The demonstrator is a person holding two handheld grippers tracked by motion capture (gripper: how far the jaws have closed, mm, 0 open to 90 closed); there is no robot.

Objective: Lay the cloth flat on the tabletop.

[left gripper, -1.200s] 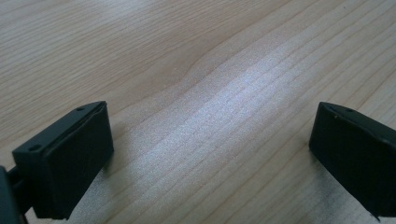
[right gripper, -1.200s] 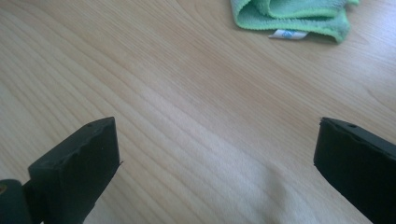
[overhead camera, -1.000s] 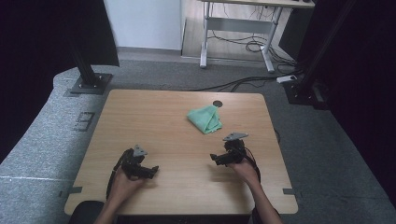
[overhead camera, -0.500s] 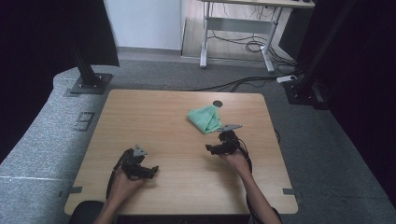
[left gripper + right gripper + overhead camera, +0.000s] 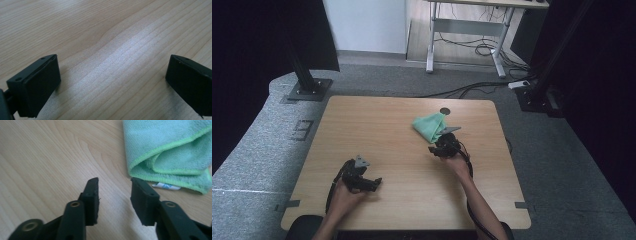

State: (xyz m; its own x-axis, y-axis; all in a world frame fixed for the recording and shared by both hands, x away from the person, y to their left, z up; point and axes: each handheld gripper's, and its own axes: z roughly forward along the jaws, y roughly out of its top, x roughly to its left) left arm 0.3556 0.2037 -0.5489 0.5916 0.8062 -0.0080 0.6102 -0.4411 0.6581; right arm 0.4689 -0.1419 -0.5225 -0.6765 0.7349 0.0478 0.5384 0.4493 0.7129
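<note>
— While the right gripper [image 5: 438, 148] is sitting just beside the green cloth [image 5: 430, 127], what step is going on?

— It looks like the reach for the cloth. In the right gripper view the gripper [image 5: 113, 185] is pointing at the near folded edge of the cloth [image 5: 170, 152], and its jaws are standing a little apart with nothing between them. They are not touching the cloth yet.

— Where is the cloth lying?

— It is lying bunched and folded on the far right part of the bench [image 5: 377, 125], near a small dark round hole [image 5: 444, 111]. A little white label [image 5: 166, 186] is peeking out from under its edge.

— What does the next move need?

— I think the jaws need to be going forward and down, so one slips under the folded edge and they can be squeezing it.

— And the other hand?

— The left gripper [image 5: 371, 184] is resting low on the near left of the bench, well apart from the cloth. Its jaws are standing wide apart over bare wood [image 5: 112, 50].

— What is the room like?

— The bench is light wood with rounded corners. Grey carpet [image 5: 257, 150] is lying around it, black stands are standing at the sides, and cables [image 5: 477, 47] are trailing under a desk at the back.
</note>
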